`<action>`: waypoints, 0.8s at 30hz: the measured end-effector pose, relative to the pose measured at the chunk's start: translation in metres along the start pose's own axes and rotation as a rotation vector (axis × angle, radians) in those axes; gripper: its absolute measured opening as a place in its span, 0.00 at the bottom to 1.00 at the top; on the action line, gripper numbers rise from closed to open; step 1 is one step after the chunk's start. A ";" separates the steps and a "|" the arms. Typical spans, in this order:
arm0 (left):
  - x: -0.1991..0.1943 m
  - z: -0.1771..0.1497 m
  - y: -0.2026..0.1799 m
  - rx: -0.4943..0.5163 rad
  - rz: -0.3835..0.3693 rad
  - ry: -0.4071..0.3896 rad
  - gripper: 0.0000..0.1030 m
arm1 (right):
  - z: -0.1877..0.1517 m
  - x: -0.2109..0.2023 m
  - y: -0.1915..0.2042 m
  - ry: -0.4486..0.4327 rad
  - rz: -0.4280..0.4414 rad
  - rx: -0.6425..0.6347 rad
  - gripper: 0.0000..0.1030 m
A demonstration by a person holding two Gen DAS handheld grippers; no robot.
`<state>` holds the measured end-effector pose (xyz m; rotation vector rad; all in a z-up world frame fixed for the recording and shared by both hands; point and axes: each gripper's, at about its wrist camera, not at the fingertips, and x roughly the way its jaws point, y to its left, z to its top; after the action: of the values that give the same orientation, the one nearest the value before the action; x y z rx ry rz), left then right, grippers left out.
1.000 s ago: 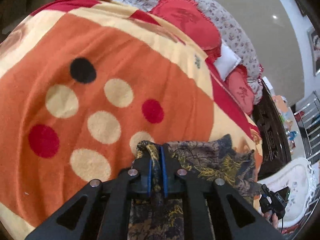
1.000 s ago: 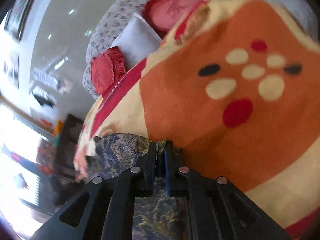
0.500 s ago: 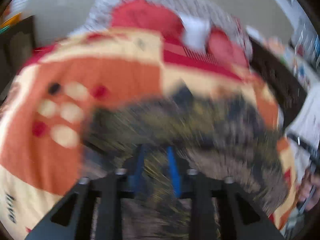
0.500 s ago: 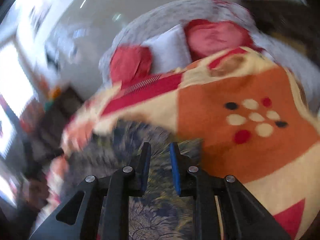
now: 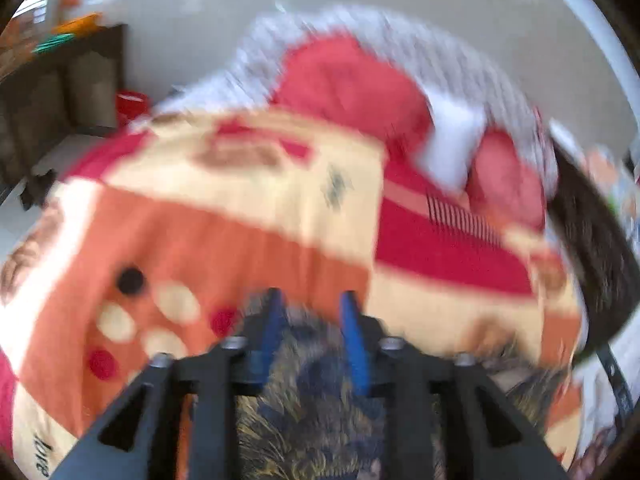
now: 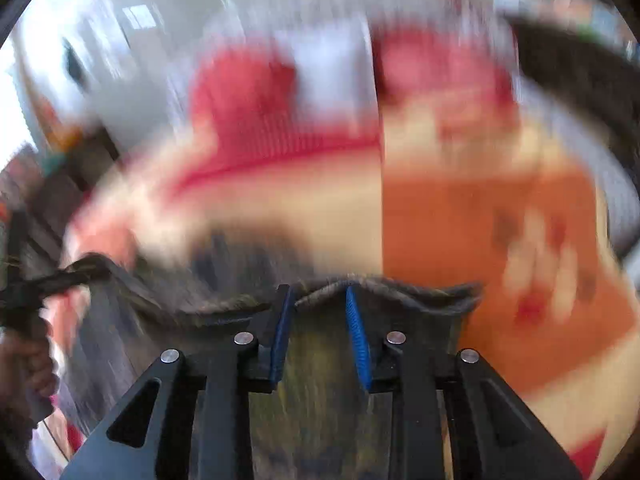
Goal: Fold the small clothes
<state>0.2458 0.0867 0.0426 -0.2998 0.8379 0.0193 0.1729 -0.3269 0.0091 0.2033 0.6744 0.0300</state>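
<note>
- A patterned blanket (image 5: 224, 236) fills mid-frame in both views, evidently the folding surface; dark letters at its lower left edge are too blurred to read.
- The dark printed garment (image 5: 316, 408) lies flat at bottom centre, under both tools.
- Left gripper (image 5: 310, 328) and right gripper (image 6: 320, 316) stand spread, pinching nothing, evidently between holds.

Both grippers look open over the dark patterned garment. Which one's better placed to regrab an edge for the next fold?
Right, probably. The right gripper sits open straddling the dark garment at its raised far edge. The left gripper is open over the cloth too, but no clear edge shows between its fingers. Blur limits certainty.
</note>
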 end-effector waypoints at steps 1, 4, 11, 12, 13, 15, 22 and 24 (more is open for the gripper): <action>-0.012 0.004 0.007 -0.027 -0.033 -0.026 0.40 | 0.010 -0.011 -0.009 -0.031 -0.013 0.036 0.12; -0.021 -0.005 0.008 -0.012 -0.077 -0.039 0.42 | 0.019 -0.028 -0.024 -0.042 0.054 0.064 0.12; 0.024 -0.085 -0.048 0.191 -0.104 0.130 0.42 | -0.016 0.011 0.009 0.121 0.085 0.021 0.13; 0.032 -0.094 -0.056 0.221 -0.101 0.138 0.42 | -0.025 0.020 0.022 0.163 0.104 -0.007 0.13; 0.036 -0.101 -0.063 0.247 -0.095 0.139 0.42 | -0.035 0.032 0.037 0.205 0.119 -0.041 0.13; 0.046 -0.110 -0.073 0.280 -0.078 0.136 0.42 | -0.051 0.050 0.066 0.256 0.145 -0.107 0.13; 0.059 -0.117 -0.027 0.217 0.001 -0.004 0.52 | -0.064 0.119 0.130 0.341 0.144 -0.260 0.06; 0.058 -0.121 -0.012 0.166 -0.035 -0.011 0.52 | -0.042 0.124 0.122 0.204 0.123 -0.218 0.00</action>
<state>0.1985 0.0367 -0.0728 -0.1577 0.8174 -0.0804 0.2484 -0.1885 -0.0760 0.0315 0.8550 0.2439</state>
